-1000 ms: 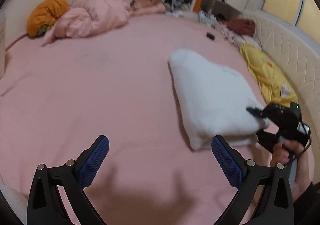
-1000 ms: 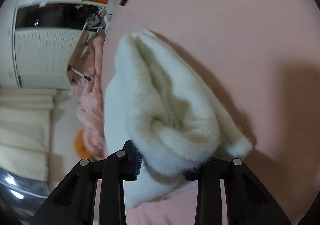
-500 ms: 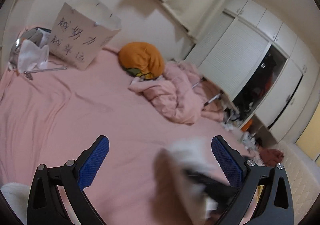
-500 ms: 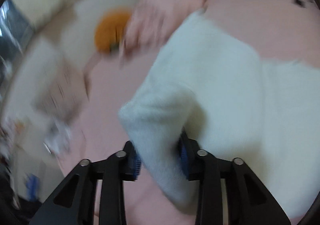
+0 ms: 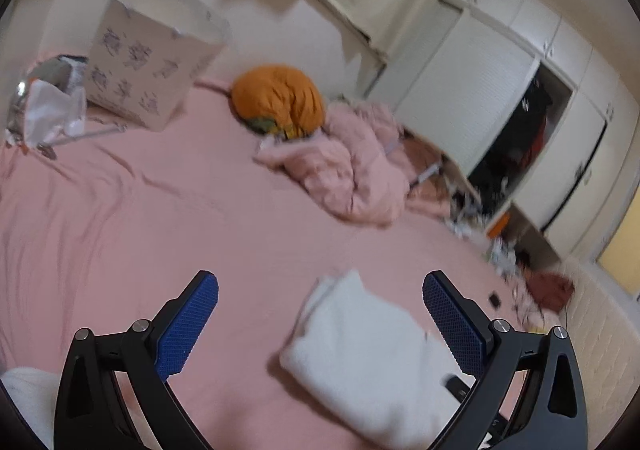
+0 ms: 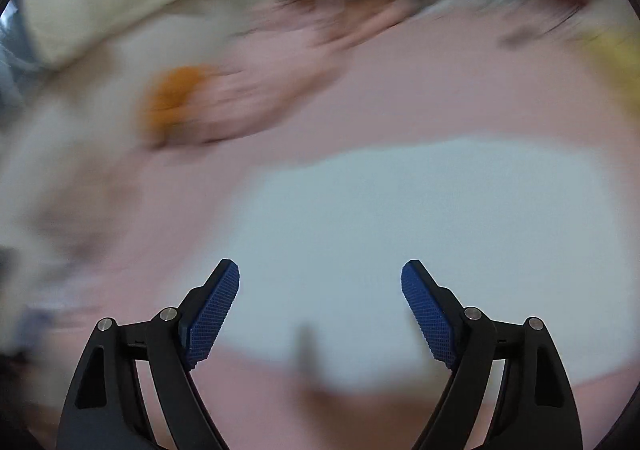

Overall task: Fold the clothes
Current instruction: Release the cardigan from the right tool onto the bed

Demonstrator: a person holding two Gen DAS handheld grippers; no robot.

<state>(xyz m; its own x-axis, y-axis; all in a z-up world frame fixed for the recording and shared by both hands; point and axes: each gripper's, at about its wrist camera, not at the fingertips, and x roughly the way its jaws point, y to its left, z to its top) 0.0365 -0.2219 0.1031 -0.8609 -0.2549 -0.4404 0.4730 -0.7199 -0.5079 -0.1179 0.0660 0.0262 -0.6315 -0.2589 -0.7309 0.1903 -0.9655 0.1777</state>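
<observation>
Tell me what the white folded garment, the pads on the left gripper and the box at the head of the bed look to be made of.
White folded garment: soft, thick fabric, probably fleece or plush knit; matte, bulky rounded folds.
Pads on the left gripper: blue, probably rubber or plastic; a fine grid texture shows.
Box: looks like cardboard; flat tan panels, sharp corners, dark writing.

Dim warm light, fisheye warp, right view motion-blurred

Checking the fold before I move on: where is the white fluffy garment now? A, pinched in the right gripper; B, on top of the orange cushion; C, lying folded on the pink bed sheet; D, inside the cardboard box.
C: the white garment lies folded on the pink sheet, free of both grippers.
</observation>
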